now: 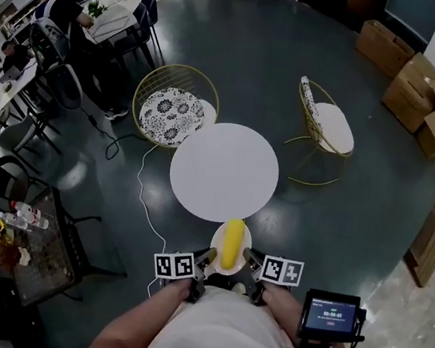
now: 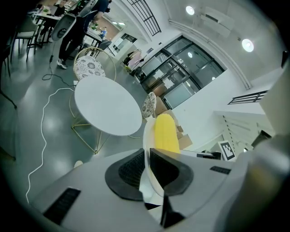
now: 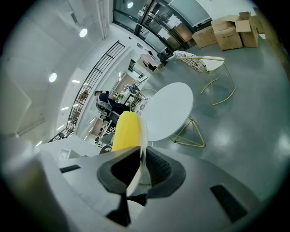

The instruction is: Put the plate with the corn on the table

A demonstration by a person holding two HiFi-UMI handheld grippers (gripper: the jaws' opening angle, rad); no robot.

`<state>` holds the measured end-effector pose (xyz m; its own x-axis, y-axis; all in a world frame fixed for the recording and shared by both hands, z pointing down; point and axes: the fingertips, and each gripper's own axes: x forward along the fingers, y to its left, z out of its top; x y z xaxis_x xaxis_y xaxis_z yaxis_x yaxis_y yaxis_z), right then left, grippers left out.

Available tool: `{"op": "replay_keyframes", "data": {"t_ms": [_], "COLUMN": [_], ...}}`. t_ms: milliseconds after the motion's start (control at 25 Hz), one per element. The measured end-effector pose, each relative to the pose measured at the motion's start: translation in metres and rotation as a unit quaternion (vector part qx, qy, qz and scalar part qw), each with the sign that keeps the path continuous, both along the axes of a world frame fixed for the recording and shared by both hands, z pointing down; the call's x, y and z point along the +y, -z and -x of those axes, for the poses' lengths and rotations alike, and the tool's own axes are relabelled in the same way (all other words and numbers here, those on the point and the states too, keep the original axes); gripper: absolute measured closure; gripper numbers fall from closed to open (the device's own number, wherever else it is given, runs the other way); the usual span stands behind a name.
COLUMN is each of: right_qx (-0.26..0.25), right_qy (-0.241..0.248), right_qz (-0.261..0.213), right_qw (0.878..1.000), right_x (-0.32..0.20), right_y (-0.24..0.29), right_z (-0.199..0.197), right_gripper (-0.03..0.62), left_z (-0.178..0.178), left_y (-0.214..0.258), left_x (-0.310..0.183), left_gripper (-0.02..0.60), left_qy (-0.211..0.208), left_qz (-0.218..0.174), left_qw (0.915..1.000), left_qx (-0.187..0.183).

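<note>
A small white plate (image 1: pixel 219 238) carries a yellow corn cob (image 1: pixel 232 242) and hangs in the air just short of the round white table (image 1: pixel 223 171). My left gripper (image 1: pixel 207 257) is shut on the plate's left rim, and my right gripper (image 1: pixel 249 257) is shut on its right rim. In the left gripper view the plate (image 2: pixel 147 136) stands edge-on between the jaws, with the corn (image 2: pixel 166 133) beside it and the table (image 2: pixel 106 105) ahead. In the right gripper view the plate (image 3: pixel 143 136) is likewise pinched, the corn (image 3: pixel 125 131) to its left, the table (image 3: pixel 167 111) beyond.
Two gold wire chairs with patterned cushions (image 1: pixel 173 110) (image 1: pixel 325 129) stand behind the table. A white cable (image 1: pixel 142 198) trails across the dark floor on the left. A dark side table with bottles (image 1: pixel 25 242) is at lower left. Cardboard boxes (image 1: pixel 419 98) sit at the far right.
</note>
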<state>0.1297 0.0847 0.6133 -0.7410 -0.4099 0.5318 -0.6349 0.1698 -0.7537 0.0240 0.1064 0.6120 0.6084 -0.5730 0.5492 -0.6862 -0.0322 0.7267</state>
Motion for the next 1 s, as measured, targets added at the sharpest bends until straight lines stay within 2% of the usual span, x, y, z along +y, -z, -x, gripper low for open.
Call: {"op": "replay_keyframes", "data": {"t_ms": [600,1000], "right_qx": [0.009,0.022], "right_qy": [-0.018,-0.041], "right_qz": [-0.001,0.001], "right_qw": [1.000,0.999], "right_x": [-0.085,-0.115], "right_y": [0.000,0.004], "right_z": [0.021,0.032], "right_gripper": [0.545,0.545], "left_z": [0.022,0.033], "left_y": [-0.002,-0.001], "left_x": [-0.088,-0.123], "left_gripper": [0.541,0.541], "left_qy": [-0.019,-0.042], "left_qz": [0.000,0.001], "left_qw": [0.9998,0.9989], "left_qx": [0.007,0.018]}}
